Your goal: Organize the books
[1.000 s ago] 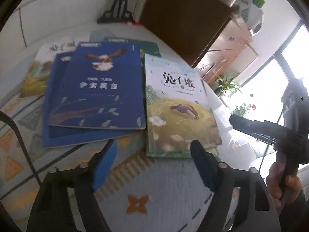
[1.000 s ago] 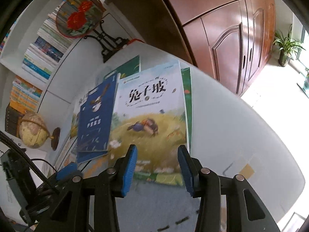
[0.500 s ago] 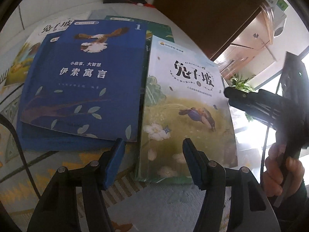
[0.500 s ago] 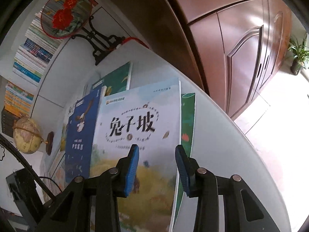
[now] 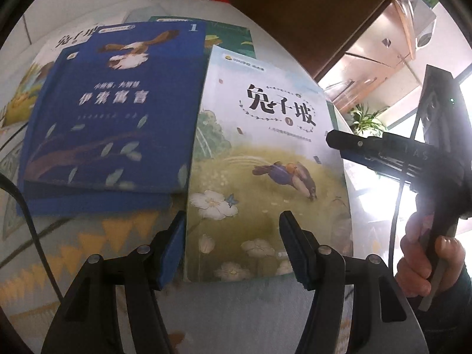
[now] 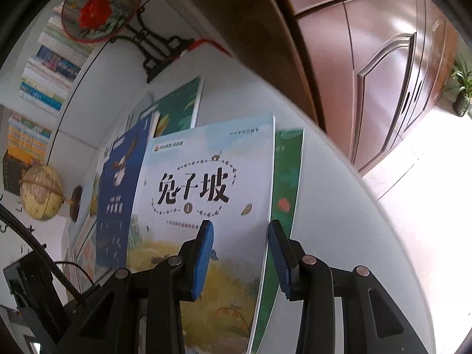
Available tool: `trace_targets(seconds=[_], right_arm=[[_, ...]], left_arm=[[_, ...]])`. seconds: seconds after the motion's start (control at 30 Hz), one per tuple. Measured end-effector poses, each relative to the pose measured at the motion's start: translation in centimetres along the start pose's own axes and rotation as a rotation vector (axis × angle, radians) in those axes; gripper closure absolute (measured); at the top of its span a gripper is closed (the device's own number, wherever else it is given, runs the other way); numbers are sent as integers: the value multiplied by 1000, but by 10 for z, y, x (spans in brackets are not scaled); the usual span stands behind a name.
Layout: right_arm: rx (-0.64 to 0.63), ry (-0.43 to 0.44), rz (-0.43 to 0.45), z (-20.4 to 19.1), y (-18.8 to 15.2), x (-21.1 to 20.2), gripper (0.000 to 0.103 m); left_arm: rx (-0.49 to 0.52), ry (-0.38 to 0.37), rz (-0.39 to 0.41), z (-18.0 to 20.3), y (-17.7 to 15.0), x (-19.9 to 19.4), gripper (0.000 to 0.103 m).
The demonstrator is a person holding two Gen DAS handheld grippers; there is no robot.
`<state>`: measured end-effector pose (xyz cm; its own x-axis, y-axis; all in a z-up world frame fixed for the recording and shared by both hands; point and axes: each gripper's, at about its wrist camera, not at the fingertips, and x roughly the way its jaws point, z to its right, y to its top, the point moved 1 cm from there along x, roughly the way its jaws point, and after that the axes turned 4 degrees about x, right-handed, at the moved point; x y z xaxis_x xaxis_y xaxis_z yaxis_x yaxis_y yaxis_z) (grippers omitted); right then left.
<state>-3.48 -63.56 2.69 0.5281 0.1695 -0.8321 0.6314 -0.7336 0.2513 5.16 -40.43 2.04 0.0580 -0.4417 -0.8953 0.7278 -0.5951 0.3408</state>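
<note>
Right now your right gripper (image 6: 240, 246), spread, straddles the right edge of the rabbit book (image 6: 206, 188), whose long axis runs away from you on the table (image 6: 339, 206), while your left gripper (image 5: 233, 247), also spread, sits at its near-left corner.

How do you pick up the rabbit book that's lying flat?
Grip the rabbit book by its right edge, coming in from the right with the right gripper. It lies flat on a green book, and that edge looks slightly raised, so a finger could probably slip under. Its left edge sits against the blue book.
</note>
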Motion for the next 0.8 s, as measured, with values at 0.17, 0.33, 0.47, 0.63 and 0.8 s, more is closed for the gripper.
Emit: trace_targets(seconds=[0.17, 0.33, 0.47, 0.63, 0.8], right_arm=[[-25, 40, -57, -11, -29, 0, 63], [-80, 43, -73, -34, -53, 3, 62], [-72, 62, -74, -42, -59, 7, 59], [-67, 156, -121, -64, -57, 21, 59], [-80, 164, -158, -75, -55, 33, 55]], left_arm=[[-33, 19, -14, -11, -31, -20, 44], [-86, 6, 41, -19, -46, -51, 44], [-63, -50, 151, -4, -34, -83, 44], [-101, -72, 165, -9, -26, -73, 44], [-289, -111, 126, -41, -32, -55, 87]])
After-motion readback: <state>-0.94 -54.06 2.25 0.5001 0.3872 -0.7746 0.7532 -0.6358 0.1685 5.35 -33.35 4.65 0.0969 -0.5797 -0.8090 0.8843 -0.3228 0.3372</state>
